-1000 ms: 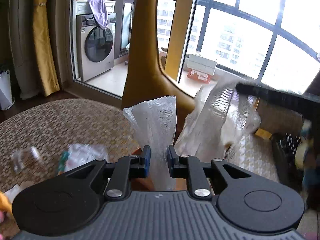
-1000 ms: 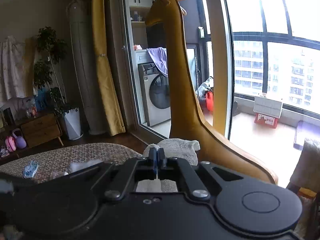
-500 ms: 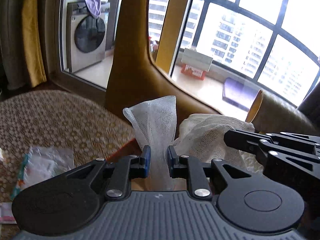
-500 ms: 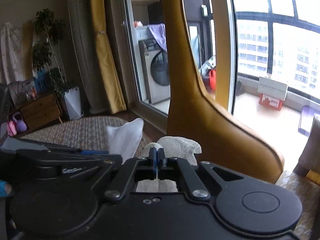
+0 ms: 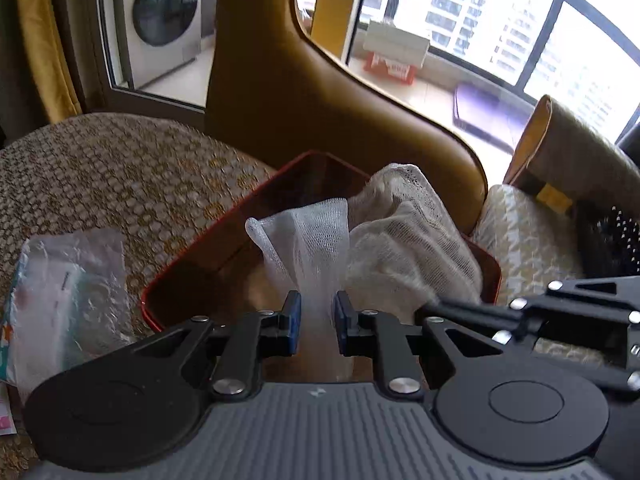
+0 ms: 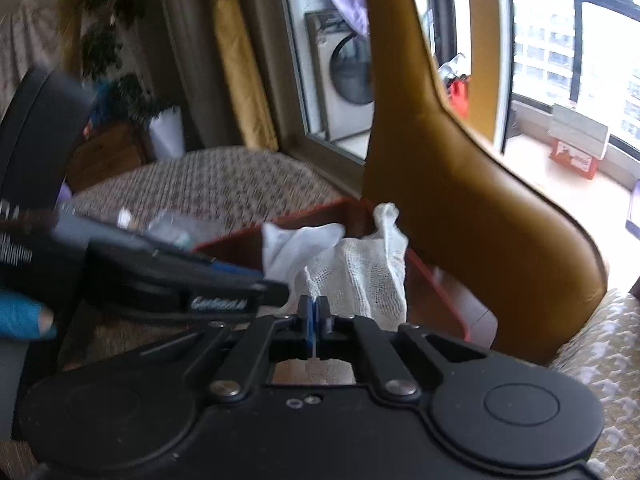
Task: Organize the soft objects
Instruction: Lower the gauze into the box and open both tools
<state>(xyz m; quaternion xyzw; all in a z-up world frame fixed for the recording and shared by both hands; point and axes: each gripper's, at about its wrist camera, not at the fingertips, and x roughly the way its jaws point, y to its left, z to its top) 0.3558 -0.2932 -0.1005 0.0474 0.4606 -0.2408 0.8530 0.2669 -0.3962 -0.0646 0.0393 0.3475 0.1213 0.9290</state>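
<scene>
Apparently "Genrobot.AI"-marked, left gripper (image 5: 316, 316) grasps mesh cloth (image 5: 308, 244); right gripper (image 6: 313, 312) clenches gauze (image 6: 360, 276).

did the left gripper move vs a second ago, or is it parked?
Yes. The left gripper, shut on the mesh cloth, has come down: the washing machine slid up toward the frame's top and the red-rimmed box appeared below it.

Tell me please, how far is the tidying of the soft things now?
Nothing looks put away yet. In hand: the left hand-held gripper is shut on a fine white mesh cloth, and the right hand-held gripper on a cream gauze cloth, both over the red-rimmed brown tray. Left: release them there, then the clear plastic packet on the woven mat.
</scene>
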